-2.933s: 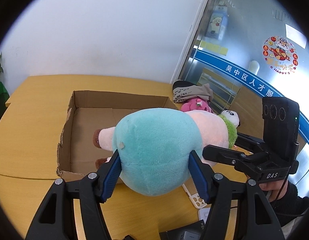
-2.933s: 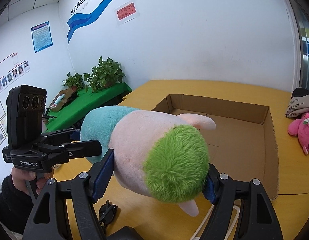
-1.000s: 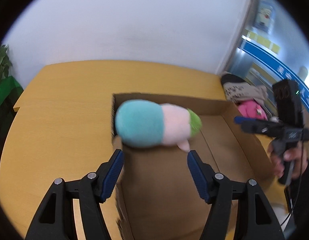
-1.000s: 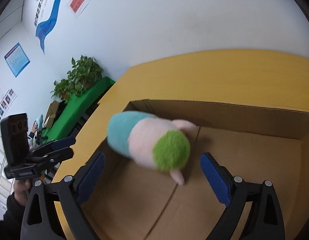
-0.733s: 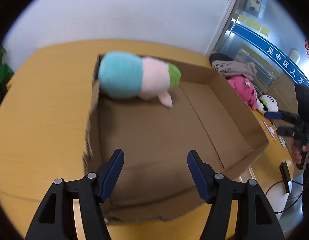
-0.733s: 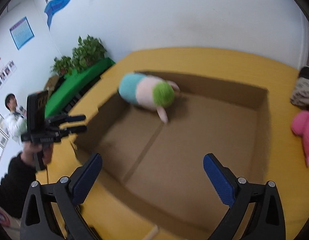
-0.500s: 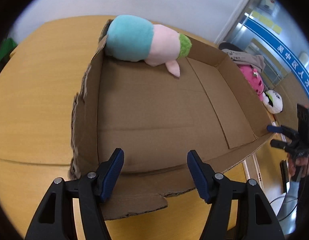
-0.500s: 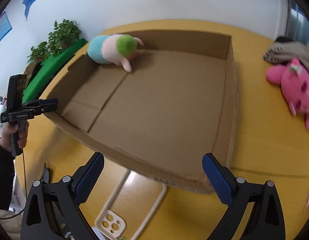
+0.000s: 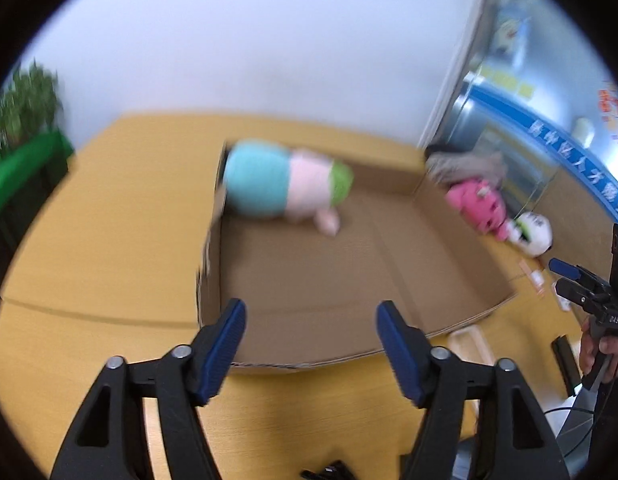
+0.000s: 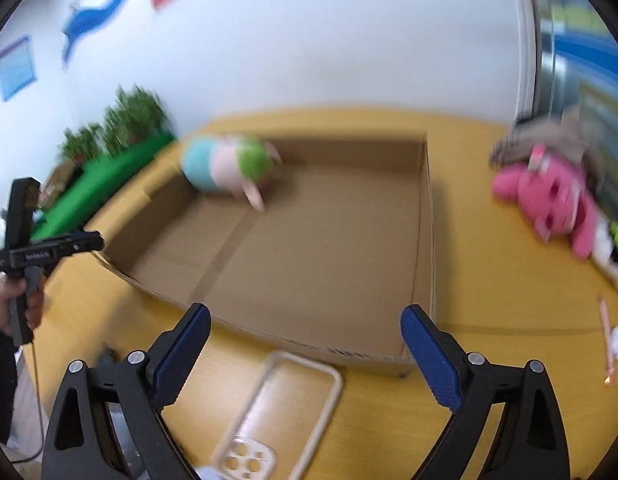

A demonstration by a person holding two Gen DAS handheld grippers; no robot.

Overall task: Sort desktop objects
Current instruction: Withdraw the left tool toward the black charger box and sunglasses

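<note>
A teal, pink and green plush toy (image 9: 285, 184) (image 10: 229, 162) lies in the far left corner of the open cardboard box (image 9: 213, 248) (image 10: 427, 220). My left gripper (image 9: 309, 320) hovers at the box's near edge, its jaws opening with nothing between them. My right gripper (image 10: 305, 320) stands wide open and empty over the near rim, above a clear phone case (image 10: 285, 412) on the desk. Each view also shows the other gripper, hand-held, at its edge: the right gripper (image 9: 569, 280) and the left gripper (image 10: 93, 242). Both views are motion-blurred.
A pink plush (image 9: 479, 206) (image 10: 549, 196), a white plush (image 9: 533, 232) and a grey cloth bundle (image 9: 465, 162) (image 10: 549, 136) lie on the yellow desk right of the box. Small items (image 10: 609, 344) lie at the right. A green table with plants (image 10: 109, 168) stands beyond the left edge.
Both grippers have drawn back from inside the box to its near edge. The plush toy stays in the far corner. The left jaws look slightly wider.
</note>
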